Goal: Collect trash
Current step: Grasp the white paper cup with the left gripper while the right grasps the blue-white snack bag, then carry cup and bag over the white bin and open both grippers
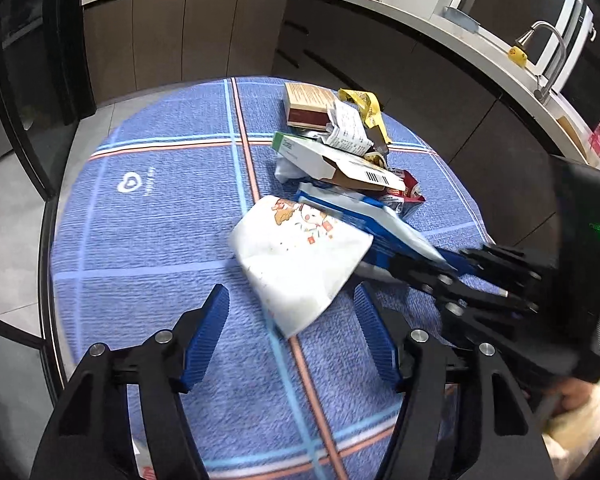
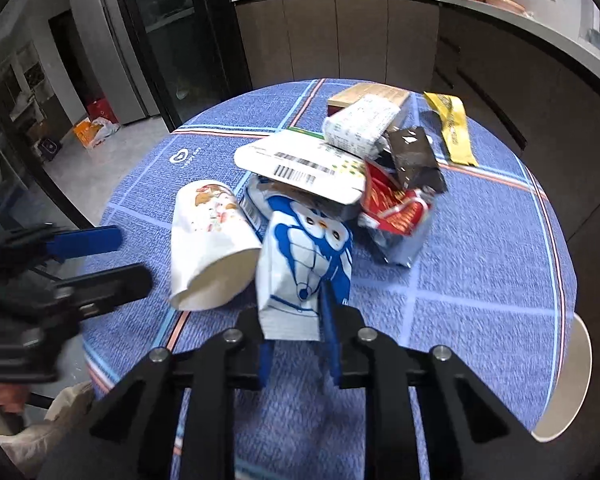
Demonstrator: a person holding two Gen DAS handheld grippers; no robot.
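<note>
1. While the trash is lying heaped near the middle of the blue checked surface, a blue and white bag is being gripped at its near end by the right gripper, whose jaws are drawn in narrow against the bag's bottom seam.
2. The bag is being held by that flat sealed edge, probably because it gives the thin film a firm, pinchable fold; the rest of the bag is resting on the surface, with its far end tucked under a white box with a barcode.
3. The left gripper is being held wide open with nothing in it, just short of a paper cup lying on its side; the cup's open rim is overlapping the space between the jaws.
4. The cup is touching the bag, so it is likely being lined up as the next pick.
5. Further back, a red wrapper, a dark wrapper, a yellow wrapper, a crumpled receipt and a brown box are being left piled together, not yet collected.
6. No bin is being shown in either view.
</note>
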